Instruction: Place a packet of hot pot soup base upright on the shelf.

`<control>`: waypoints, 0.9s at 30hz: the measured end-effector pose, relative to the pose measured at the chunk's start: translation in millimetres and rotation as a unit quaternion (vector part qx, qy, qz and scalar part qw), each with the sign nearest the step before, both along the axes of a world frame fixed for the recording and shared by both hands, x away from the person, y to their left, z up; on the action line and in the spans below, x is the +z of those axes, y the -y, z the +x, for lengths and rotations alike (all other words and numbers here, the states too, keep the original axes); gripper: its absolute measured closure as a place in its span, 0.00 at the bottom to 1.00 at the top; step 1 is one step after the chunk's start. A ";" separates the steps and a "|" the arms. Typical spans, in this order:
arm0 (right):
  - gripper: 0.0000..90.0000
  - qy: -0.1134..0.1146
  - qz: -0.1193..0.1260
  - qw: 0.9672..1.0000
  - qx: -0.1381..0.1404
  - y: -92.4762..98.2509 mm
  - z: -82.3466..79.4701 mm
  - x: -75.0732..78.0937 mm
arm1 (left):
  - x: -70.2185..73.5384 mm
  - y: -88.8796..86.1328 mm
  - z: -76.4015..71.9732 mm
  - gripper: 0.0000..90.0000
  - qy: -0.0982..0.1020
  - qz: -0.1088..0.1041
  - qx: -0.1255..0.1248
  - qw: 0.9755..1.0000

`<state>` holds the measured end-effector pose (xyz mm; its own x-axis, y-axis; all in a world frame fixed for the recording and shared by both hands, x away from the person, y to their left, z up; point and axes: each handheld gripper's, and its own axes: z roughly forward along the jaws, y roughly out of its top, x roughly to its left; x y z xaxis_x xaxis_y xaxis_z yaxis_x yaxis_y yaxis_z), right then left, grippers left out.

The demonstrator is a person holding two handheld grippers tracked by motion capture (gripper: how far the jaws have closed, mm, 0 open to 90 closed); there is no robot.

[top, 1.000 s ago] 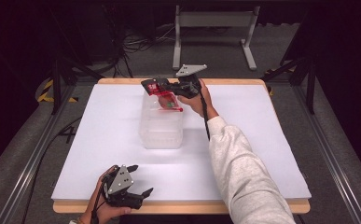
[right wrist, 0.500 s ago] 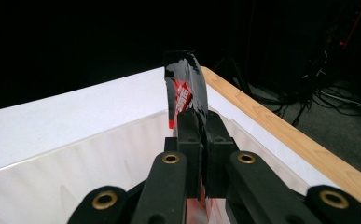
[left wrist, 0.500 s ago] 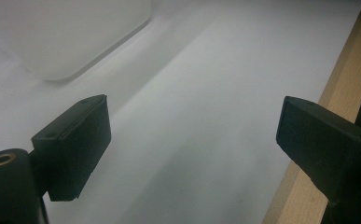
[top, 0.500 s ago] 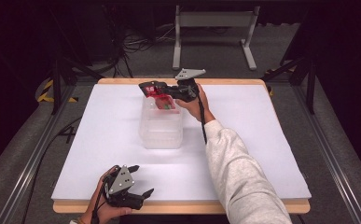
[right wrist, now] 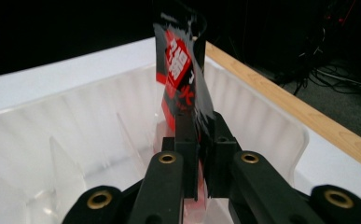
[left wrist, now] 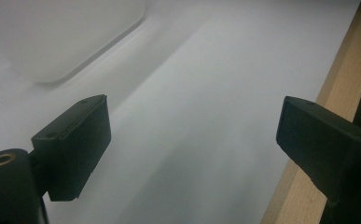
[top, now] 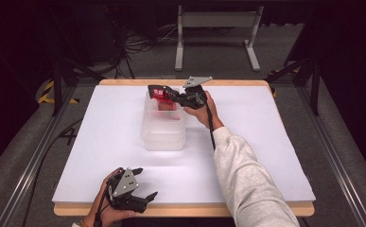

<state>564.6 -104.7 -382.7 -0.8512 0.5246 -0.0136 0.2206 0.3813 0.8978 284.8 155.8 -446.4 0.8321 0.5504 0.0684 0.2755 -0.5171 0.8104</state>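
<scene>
Packet (right wrist: 183, 70), red and black, is the thing to watch, though starting at the left: the left gripper (top: 132, 195) rests low at the counter's (top: 275, 142) near edge, its fingers (left wrist: 73, 140) spread wide with nothing between them, bare white surface showing in the gap and the wooden edge just beside it. It sits well apart from the clear plastic bin (top: 164, 130), so it looks out of the play for now. Moving right, the bin stands mid-counter with its long side running away from the person, ribbed dividers inside. At its far end is the right gripper (top: 164, 93), reaching in from the right, clearly the nearer hand. Its fingers (right wrist: 186, 140) are pinched tight on the packet's lower edge, and the packet stands straight up from them, long axis upright, curling a little at the top. It hangs over the bin's far compartment, near the end wall. My read: lowering it between the dividers is what the next move turns on.
</scene>
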 end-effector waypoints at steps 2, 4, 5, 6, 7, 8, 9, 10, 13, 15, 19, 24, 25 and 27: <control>0.94 0.001 -0.010 1.000 0.000 -1.4 -1.6 -1.9 | -0.1 0.4 0.3 0.12 -0.003 0.002 0.000 1.000; 0.88 0.001 -0.018 1.000 -0.011 -2.5 -2.4 -2.2 | -0.2 0.2 1.3 0.12 -0.010 -0.004 0.005 1.000; 0.83 0.004 -0.020 1.000 -0.014 -3.4 -3.0 -1.7 | -0.3 -0.1 1.9 0.12 -0.010 -0.006 0.007 1.000; 0.78 0.010 -0.026 0.999 -0.022 -5.7 -4.4 -0.4 | -0.2 -0.5 2.4 0.12 -0.009 -0.006 0.006 1.000; 0.75 0.010 -0.025 0.999 -0.021 -7.1 -5.7 0.7 | -0.2 -0.7 2.4 0.12 -0.009 -0.005 0.008 1.000; 0.73 0.010 -0.027 0.999 -0.019 -8.1 -7.0 1.6 | -0.2 -0.5 2.3 0.12 -0.007 -0.003 0.008 1.000; 0.72 0.015 -0.033 0.999 -0.022 -9.5 -9.1 2.9 | -0.1 -0.2 2.1 0.12 -0.006 -0.002 0.008 1.000; 0.70 0.019 -0.038 0.999 -0.027 -10.2 -10.9 4.2 | 0.2 0.0 1.8 0.12 -0.004 -0.001 0.008 1.000; 0.64 0.019 -0.045 0.998 -0.037 -9.3 -14.3 8.7 | 0.6 0.7 2.0 0.12 0.000 0.006 0.009 1.000; 0.60 0.019 -0.048 0.998 -0.044 -7.2 -16.8 11.4 | 0.5 0.8 1.4 0.12 -0.002 0.009 0.013 1.000; 0.55 0.022 -0.062 0.996 -0.055 0.5 -21.7 15.2 | 0.9 0.0 2.6 0.12 0.002 0.009 0.017 1.000; 0.53 0.018 -0.053 0.996 -0.067 14.9 -28.3 18.5 | 1.2 0.7 3.1 0.12 0.003 0.011 0.019 1.000; 0.53 0.020 -0.059 0.996 -0.069 16.2 -29.5 18.7 | 1.3 1.1 2.7 0.12 0.003 0.012 0.019 1.000; 0.53 0.022 -0.064 0.995 -0.072 20.3 -32.5 19.0 | 1.4 1.5 2.2 0.12 0.006 0.013 0.018 1.000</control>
